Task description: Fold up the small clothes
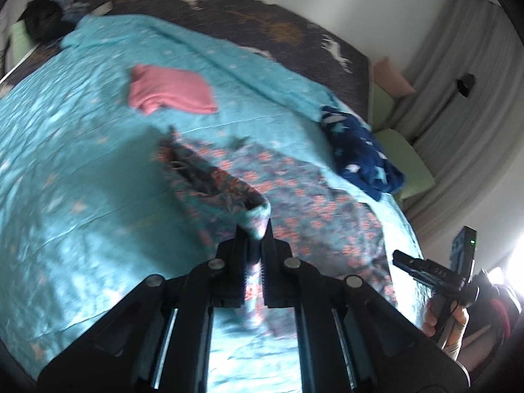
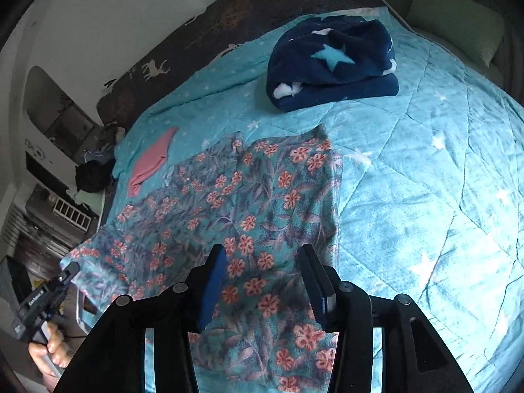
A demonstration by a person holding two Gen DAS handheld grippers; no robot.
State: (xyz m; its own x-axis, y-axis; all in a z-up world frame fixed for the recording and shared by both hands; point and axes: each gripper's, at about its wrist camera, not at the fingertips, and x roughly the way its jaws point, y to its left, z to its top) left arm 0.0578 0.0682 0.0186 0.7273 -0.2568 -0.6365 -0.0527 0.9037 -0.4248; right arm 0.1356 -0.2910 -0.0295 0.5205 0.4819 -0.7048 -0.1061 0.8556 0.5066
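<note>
Left jaws around floral garment edge.

A home bedroom: quilted bed, curtains, pillow.

My left two-finger gripper and right two-finger gripper are matte black plastic, with round silver pivot screws, bright steel guide rails, blue foam pads on the right fingers, and bare-skinned hands on black handles.
</note>
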